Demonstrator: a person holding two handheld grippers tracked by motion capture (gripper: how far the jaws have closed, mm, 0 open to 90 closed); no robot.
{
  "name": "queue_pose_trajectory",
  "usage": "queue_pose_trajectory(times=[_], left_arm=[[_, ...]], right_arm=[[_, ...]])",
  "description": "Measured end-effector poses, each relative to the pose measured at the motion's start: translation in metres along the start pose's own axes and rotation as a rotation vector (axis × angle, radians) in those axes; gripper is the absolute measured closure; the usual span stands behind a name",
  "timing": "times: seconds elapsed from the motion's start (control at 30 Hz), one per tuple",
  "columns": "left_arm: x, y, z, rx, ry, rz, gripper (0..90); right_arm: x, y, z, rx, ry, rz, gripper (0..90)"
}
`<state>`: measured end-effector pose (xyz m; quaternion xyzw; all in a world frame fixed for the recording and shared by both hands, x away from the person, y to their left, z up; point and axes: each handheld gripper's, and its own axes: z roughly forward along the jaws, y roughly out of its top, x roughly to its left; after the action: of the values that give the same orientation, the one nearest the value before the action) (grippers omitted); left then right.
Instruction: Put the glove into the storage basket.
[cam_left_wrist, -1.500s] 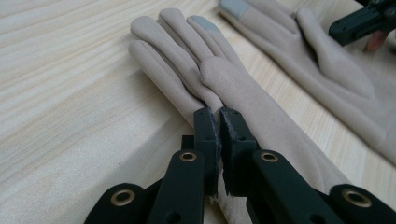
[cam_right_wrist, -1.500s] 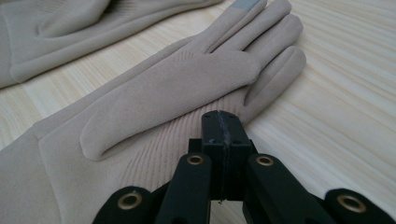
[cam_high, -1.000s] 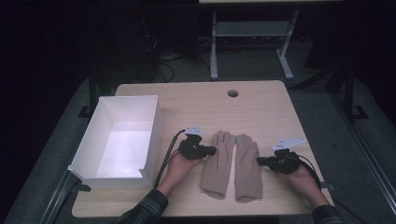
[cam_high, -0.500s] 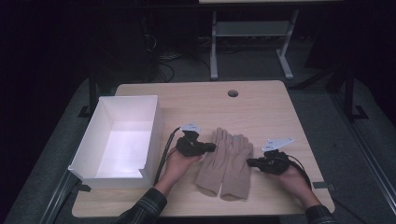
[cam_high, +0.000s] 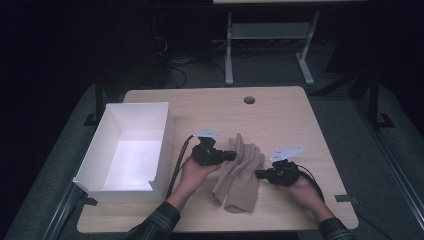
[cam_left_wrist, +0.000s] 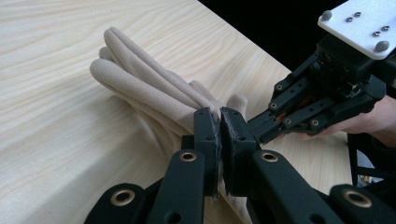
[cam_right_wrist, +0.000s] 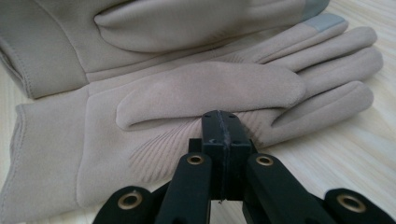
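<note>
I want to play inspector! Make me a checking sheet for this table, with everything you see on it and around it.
Surface: pale wooden table, round hole near far edge.
Job's things: two beige fabric gloves, overlapping, cuffs toward the person.
Clutter: open white cardboard box at left, nothing seen inside.
Grippers: left gripper shut, pads pinching glove fabric; right gripper shut, tips against the near glove's edge.
Cables: black cable runs from the left gripper along the box.
Surroundings: dark room, grey metal frame beyond the table.

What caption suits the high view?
Two hand-held grippers push beige gloves together beside a white box.
</note>
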<state>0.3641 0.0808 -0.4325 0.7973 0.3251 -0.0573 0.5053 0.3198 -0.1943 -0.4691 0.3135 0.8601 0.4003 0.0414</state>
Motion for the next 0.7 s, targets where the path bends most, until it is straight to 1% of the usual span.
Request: queue_pose_trajectory(times=[0.07,0.17,0.2,0.23,0.3,0.33,0.4,0.47,0.5,0.53,0.57,0.7], left_arm=[[-0.001,0.000,0.002,-0.001,-0.002,-0.005,85.4],[-0.003,0.000,0.004,0.002,-0.004,-0.002,85.4],[-0.003,0.000,0.005,0.009,-0.005,0.005,85.4],[-0.003,-0.001,0.006,0.020,-0.007,0.010,85.5],[-0.003,-0.001,0.007,0.021,-0.007,0.015,85.5],[-0.005,-0.002,0.008,0.022,-0.007,0.008,85.5],[-0.006,-0.002,0.011,0.030,-0.011,0.015,85.4],[-0.009,-0.003,0.016,0.035,-0.011,0.021,85.4],[-0.011,-0.003,0.019,0.038,-0.015,0.017,85.4],[-0.014,-0.004,0.026,0.049,-0.025,0.023,85.4],[-0.014,-0.004,0.026,0.049,-0.025,0.023,85.4],[-0.019,-0.007,0.037,0.072,-0.038,0.036,85.5]], right_arm=[[0.002,0.001,0.002,-0.001,0.004,0.003,90.0],[0.006,0.006,0.009,-0.004,0.015,-0.018,90.0],[0.007,0.007,0.011,-0.003,0.022,-0.018,90.0],[0.009,0.009,0.014,-0.001,0.029,-0.031,90.0],[0.011,0.009,0.014,0.003,0.032,-0.025,90.0],[0.010,0.010,0.015,0.001,0.034,-0.033,90.0],[0.010,0.010,0.015,0.001,0.034,-0.032,90.0],[0.011,0.010,0.015,0.001,0.033,-0.033,90.0],[0.012,0.010,0.015,0.000,0.032,-0.035,90.0],[0.012,0.010,0.016,0.002,0.034,-0.037,90.0],[0.012,0.010,0.016,0.002,0.034,-0.037,90.0],[0.011,0.010,0.016,0.003,0.035,-0.038,90.0]])
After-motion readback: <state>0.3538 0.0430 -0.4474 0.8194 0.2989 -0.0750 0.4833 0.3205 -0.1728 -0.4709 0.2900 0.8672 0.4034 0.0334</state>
